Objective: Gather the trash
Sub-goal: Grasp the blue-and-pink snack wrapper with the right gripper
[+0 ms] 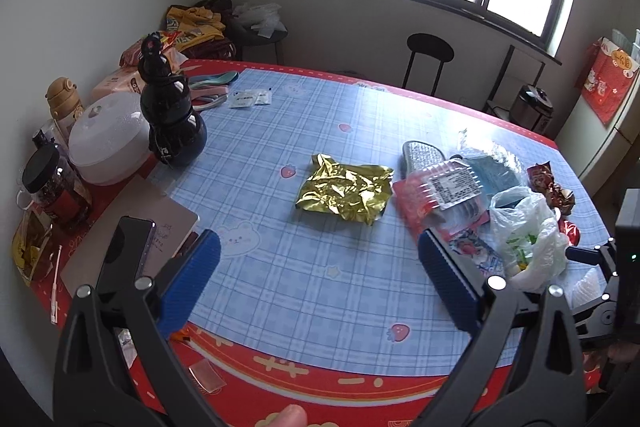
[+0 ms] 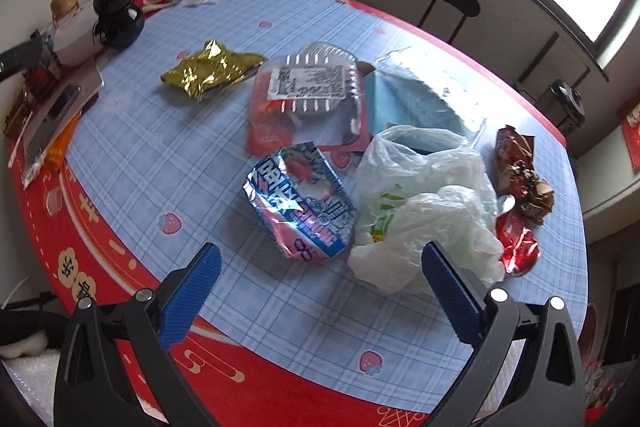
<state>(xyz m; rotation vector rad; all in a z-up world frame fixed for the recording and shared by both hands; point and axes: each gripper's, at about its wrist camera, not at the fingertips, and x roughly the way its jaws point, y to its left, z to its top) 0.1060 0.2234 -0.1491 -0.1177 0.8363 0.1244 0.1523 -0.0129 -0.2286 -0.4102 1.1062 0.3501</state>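
Observation:
Trash lies on the blue checked table. A crumpled gold foil wrapper lies mid-table. To its right lie a clear labelled packet on red packaging, a blue-pink snack wrapper, a white plastic bag and red-brown wrappers. My left gripper is open and empty, short of the gold wrapper. My right gripper is open and empty, just before the snack wrapper and the bag.
A black gourd-shaped bottle, a white lidded bowl, a jar and a notebook with a phone stand along the table's left side. A blue towel lies behind the bag. Black stools stand beyond the table.

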